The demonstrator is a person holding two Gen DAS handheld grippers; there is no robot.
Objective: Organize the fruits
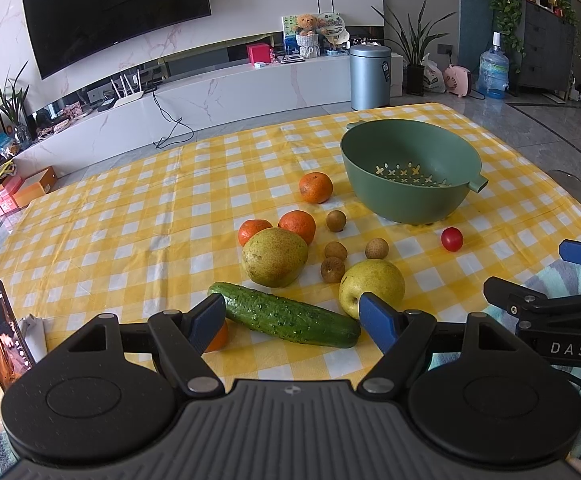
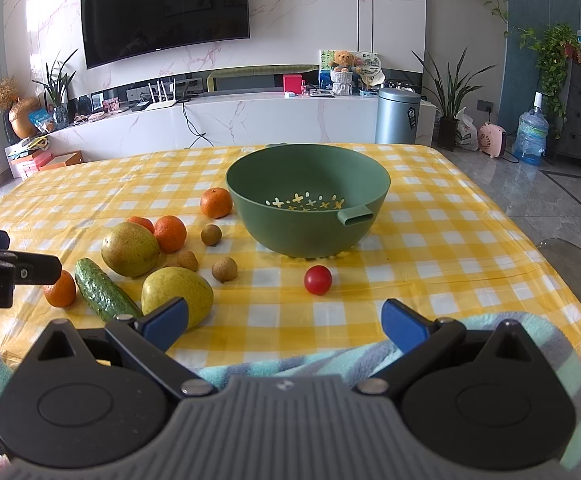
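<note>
My left gripper [image 1: 292, 320] is a black plastic frame: two round discs at the sides, a ribbed grey centre plate with a small logo at its top edge, and angled linkage arms pinned with silver rivets. Its fingers [image 1: 378, 322] end in blue pads. My right gripper [image 2: 284, 322] is built the same way, with blue-tipped fingers [image 2: 404, 326] and the same grey ribbed plate. Seen side-on from the left camera, its black body carries white letters "DAS" (only part of a longer marking, I think), small screws, and a black cable trailing below. Beneath both units I see a fuzzy garment striped in teal and grey.
</note>
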